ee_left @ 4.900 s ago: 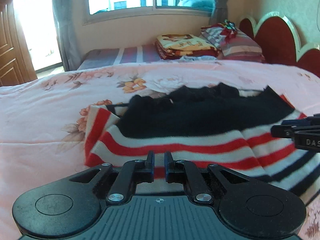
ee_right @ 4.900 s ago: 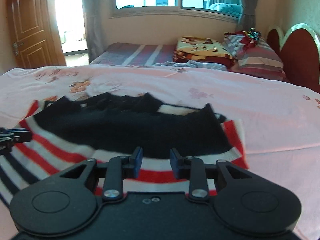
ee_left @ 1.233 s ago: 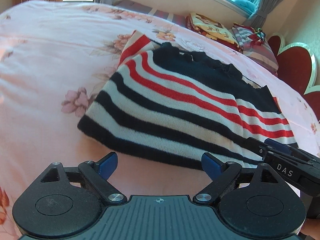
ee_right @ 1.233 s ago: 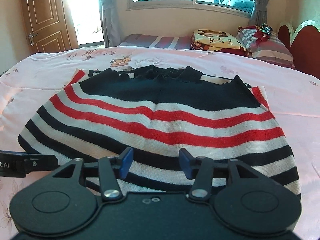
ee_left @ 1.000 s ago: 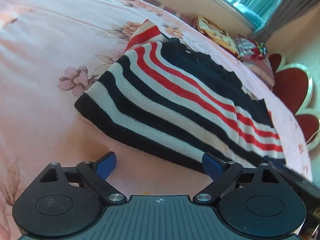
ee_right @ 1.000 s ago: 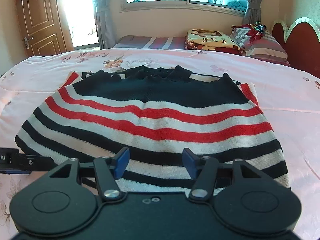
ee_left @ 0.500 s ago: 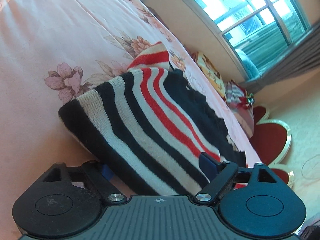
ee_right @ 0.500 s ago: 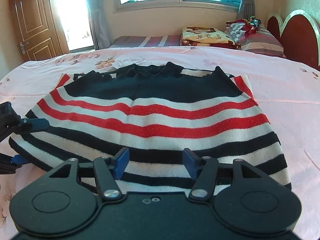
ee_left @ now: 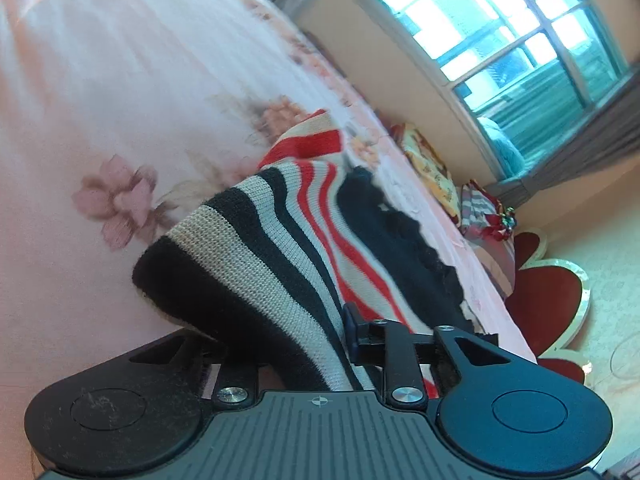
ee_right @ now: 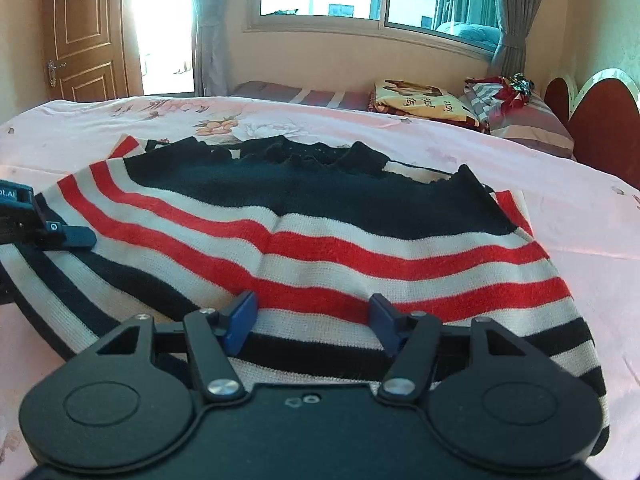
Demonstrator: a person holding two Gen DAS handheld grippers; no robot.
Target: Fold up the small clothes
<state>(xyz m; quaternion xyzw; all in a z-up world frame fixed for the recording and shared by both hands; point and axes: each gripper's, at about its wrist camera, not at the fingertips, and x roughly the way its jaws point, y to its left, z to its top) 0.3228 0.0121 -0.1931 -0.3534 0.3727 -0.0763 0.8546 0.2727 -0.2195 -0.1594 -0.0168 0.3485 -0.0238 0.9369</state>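
Sweater [ee_right: 312, 240], a red, white and black striped knit, lies flat on the pink floral bed sheet [ee_right: 560, 184]. Since a second ago we have brought the left claw [ee_left: 296, 344] onto its near-left corner, jaws closing around the hem; right claw [ee_right: 312, 320] hovers half-open, opening, holding nothing. Fold lift looks imminent.

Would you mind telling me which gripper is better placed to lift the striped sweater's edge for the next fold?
Left. The left gripper is closing on the striped sweater at its corner; the right gripper only hovers open above the hem.
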